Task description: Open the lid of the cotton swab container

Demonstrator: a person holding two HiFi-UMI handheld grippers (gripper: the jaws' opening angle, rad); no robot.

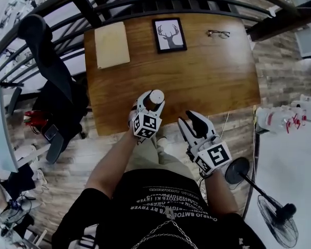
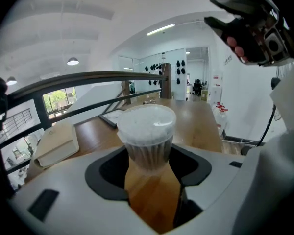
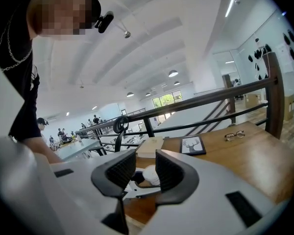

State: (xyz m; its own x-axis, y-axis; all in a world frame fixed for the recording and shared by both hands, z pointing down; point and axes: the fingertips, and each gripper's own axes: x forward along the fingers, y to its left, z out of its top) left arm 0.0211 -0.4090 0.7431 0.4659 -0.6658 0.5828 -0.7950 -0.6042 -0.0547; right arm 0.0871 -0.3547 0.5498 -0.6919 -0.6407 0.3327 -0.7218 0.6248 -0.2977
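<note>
The cotton swab container is a clear tub with a white lid, packed with swabs. It sits near the front edge of the wooden table. My left gripper is shut on its body. In the left gripper view the container stands upright between the black pads, lid on top. My right gripper hovers to the right of it, off the table's front edge, open and holding nothing. It shows in the left gripper view as the right gripper. Through the right gripper jaws I see the white lid.
At the back of the table lie a framed deer picture, a pair of glasses and a beige book. A dark railing curves behind it. A black jacket hangs at left; a floor fan and bottles stand at right.
</note>
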